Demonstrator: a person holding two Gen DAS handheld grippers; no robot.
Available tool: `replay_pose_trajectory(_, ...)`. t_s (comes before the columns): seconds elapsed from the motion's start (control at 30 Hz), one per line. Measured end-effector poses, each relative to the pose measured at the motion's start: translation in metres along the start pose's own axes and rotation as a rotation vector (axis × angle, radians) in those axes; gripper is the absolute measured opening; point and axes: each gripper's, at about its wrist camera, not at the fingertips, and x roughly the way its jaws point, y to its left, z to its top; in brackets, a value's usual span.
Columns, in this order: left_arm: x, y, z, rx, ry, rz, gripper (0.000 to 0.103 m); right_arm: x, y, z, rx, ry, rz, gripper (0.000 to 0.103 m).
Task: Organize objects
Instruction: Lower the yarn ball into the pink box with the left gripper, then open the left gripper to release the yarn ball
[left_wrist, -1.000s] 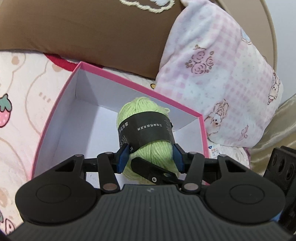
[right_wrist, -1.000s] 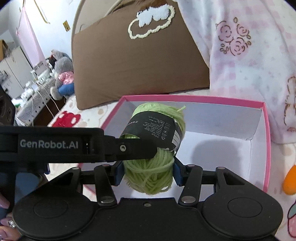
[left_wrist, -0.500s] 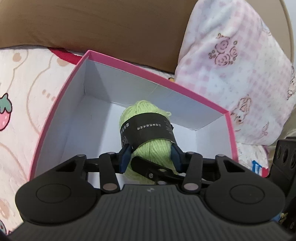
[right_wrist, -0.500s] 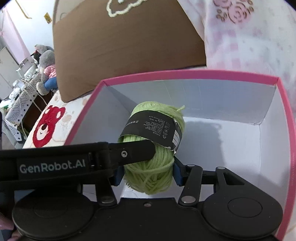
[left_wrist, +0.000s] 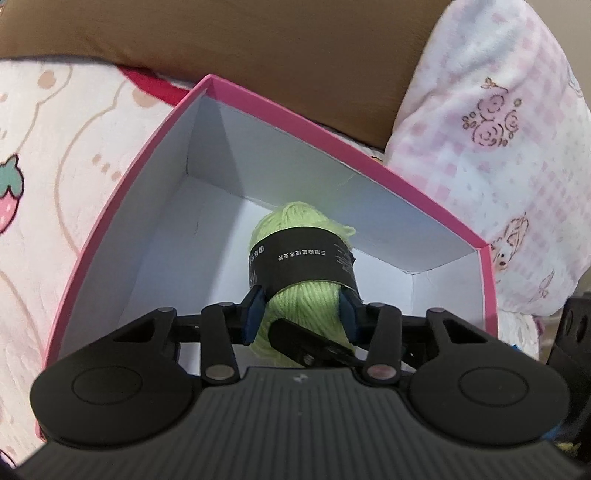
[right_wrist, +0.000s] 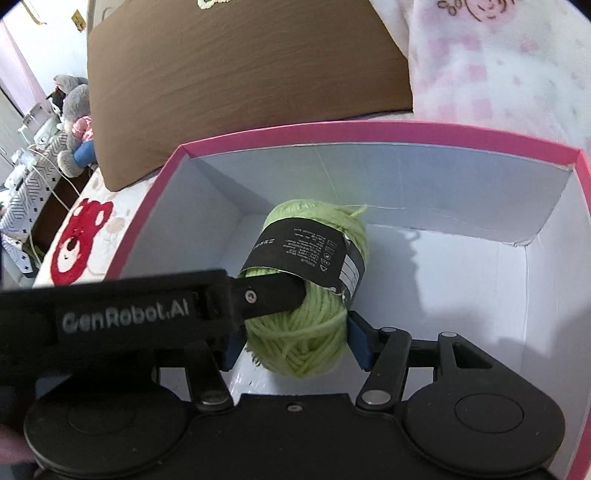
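**Green yarn held by both claws inside the pink box**

From my left wrist view I see the left claw (left_wrist: 302, 312) with its blue pads (left_wrist: 254, 314) pressed against the near end of the skein of yarn (left_wrist: 301, 254); its jaws are closing on the wool. A black finger of the right claw crosses low in front of the skein here. This view also gives me the strawberry-printed bedcover (left_wrist: 55, 166) to the left and the pink checked pillow (left_wrist: 517, 147) to the right, both just outside the box (left_wrist: 332, 142).

My right wrist view shows what the other cannot: the left claw's arm, lettered GenRobot.AI, reaching in from the left and its finger tip lying on the yarn (right_wrist: 314, 295). The right claw (right_wrist: 291, 341) straddles the skein's near end, jaws opening; the right pad (right_wrist: 358, 341) sits at the wool, and I cannot tell whether the left pad still touches. Beyond the box (right_wrist: 369, 134) I see a brown cushion (right_wrist: 240, 74), a red bear print on the bedcover (right_wrist: 79, 240) and grey plush toys (right_wrist: 72, 122) further off.

The skein's long axis runs away from both cameras, far end tilted up toward the back wall of the box. It sits inside the white interior, near the middle.

It is pale green wool wound in loose strands, wrapped with a black paper band printed in small white text, a loose thread sticking out at the far end.
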Motion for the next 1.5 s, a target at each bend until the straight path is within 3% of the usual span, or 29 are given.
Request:
replay_pose_trajectory(0.07,-0.001,-0.001,0.0,0.001,-0.004,0.003,0.041,-0.006,-0.003,-0.003,-0.009,-0.008,0.013,0.061)
replay_pose_trajectory(0.13,-0.001,-0.003,0.001,0.01,-0.013,0.007,0.041,-0.01,-0.003,-0.006,-0.017,-0.023,0.004,0.046)
replay_pose_trajectory(0.23,0.001,-0.008,0.001,0.029,-0.021,-0.017,0.041,-0.012,-0.001,-0.008,0.012,-0.041,-0.051,0.042)
replay_pose_trajectory(0.3,-0.001,-0.012,0.0,0.04,-0.022,0.003,0.04,-0.008,-0.004,-0.006,0.045,-0.039,-0.061,0.04)
replay_pose_trajectory(0.43,-0.013,-0.011,0.002,0.031,-0.033,-0.038,0.04,-0.003,-0.004,-0.006,0.067,-0.036,-0.07,0.04)
replay_pose_trajectory(0.57,-0.009,-0.007,0.004,0.034,-0.034,0.015,0.031,-0.003,0.001,-0.006,0.023,-0.043,-0.072,0.04)
replay_pose_trajectory(0.73,-0.003,-0.009,0.002,0.047,-0.018,0.037,0.028,-0.003,0.005,-0.007,-0.037,-0.038,-0.082,0.043)
replay_pose_trajectory(0.87,-0.001,-0.014,0.0,0.092,-0.033,0.099,0.026,-0.01,0.004,-0.012,-0.037,-0.045,-0.065,0.043)
replay_pose_trajectory(1.0,0.002,-0.011,0.0,0.082,-0.021,0.088,0.026,-0.007,0.005,-0.013,-0.062,-0.039,-0.094,0.031)
replay_pose_trajectory(1.13,0.008,-0.013,-0.001,0.083,-0.011,0.092,0.028,-0.008,0.006,-0.014,-0.068,-0.042,-0.111,0.033)
replay_pose_trajectory(1.33,-0.007,-0.005,0.001,0.017,0.013,0.02,0.03,-0.031,0.012,-0.022,-0.106,-0.071,-0.097,0.04)
replay_pose_trajectory(1.5,-0.026,-0.01,-0.003,0.042,0.006,0.042,0.043,-0.053,0.018,-0.022,-0.117,-0.089,-0.122,0.048)
